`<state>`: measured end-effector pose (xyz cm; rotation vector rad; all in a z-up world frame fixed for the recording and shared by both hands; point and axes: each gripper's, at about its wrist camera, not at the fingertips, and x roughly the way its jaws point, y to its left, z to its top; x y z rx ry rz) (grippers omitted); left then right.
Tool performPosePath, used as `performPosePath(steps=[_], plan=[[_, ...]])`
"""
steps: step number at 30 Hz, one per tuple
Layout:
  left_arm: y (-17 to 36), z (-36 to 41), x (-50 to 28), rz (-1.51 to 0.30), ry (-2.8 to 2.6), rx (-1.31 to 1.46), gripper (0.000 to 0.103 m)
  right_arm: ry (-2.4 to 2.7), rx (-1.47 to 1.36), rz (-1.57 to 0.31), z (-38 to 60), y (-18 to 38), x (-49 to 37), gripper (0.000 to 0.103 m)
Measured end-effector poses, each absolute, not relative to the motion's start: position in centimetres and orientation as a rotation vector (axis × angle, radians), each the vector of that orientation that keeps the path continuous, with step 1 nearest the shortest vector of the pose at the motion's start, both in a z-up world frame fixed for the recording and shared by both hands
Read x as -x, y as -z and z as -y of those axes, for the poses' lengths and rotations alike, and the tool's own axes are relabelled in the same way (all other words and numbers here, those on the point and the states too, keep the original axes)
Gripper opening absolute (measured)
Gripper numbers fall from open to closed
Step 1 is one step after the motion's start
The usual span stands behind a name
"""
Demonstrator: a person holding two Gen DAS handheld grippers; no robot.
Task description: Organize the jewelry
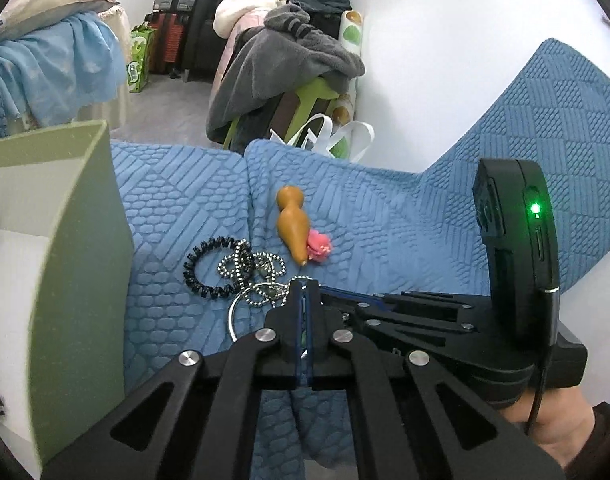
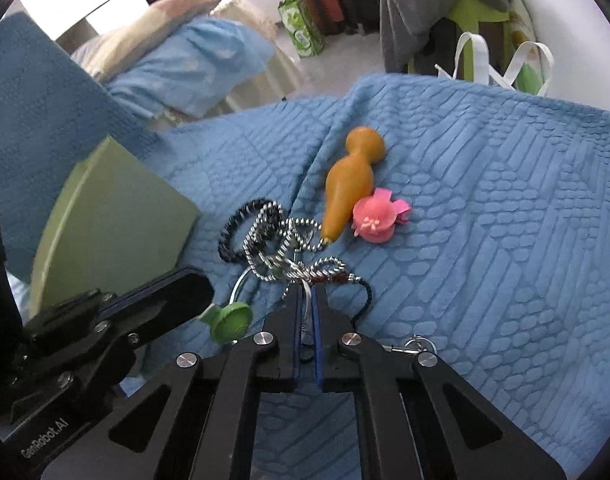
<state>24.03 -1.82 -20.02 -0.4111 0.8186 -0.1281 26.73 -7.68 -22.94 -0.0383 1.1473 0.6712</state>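
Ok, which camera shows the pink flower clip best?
The right wrist view: the pink flower clip lies whole and large beside the orange gourd. In the left wrist view the clip is smaller and partly tucked behind the gourd.

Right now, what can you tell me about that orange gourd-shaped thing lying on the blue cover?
The orange gourd is a smooth, glossy, tan-orange piece with a small round head, a narrow neck and a longer body tapering to a point. It looks like wood or polished plastic. It lies flat on the quilted blue cover, point toward the camera. A pink flower-shaped clip rests against its lower side, and the silver bead chain reaches its tip.
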Motion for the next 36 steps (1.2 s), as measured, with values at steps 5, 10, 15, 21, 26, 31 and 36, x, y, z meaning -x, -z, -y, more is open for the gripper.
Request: performPosePath(steps=[5,10,15,21,26,31,36], plan=[[19.0,1.2,-23.6,-0.805,0.128,0.433,0.0,-0.651,0.027,-1.114,8.8,21.9,-26.2,0.002],[18.5,1.3,-22.9,-0.817,0.118,0.406,0.0,-0.598,0.0,-1.162,9.7,23.1,-26.1,0.004],[18.6,1.1,-22.2,-0.821,0.122,0.414,0.0,-0.528,0.008,-1.165,11.3,23.4,-26.0,0.025],[18.7,0.8,-22.2,-0.827,0.12,0.432,0.0,-0.537,0.076,-1.159,11.5,23.9,-25.6,0.028],[18.7,0.7,-22.0,-0.828,0.121,0.434,0.0,-0.549,0.185,-1.111,10.6,23.9,-25.4,0.028],[18.7,0.8,-22.0,-0.83,0.121,0.435,0.0,-0.57,0.257,-1.079,10.2,23.8,-25.5,0.032],[18.7,0.8,-22.0,-0.831,0.123,0.436,0.0,-0.593,0.26,-1.083,10.1,23.9,-25.7,0.053]])
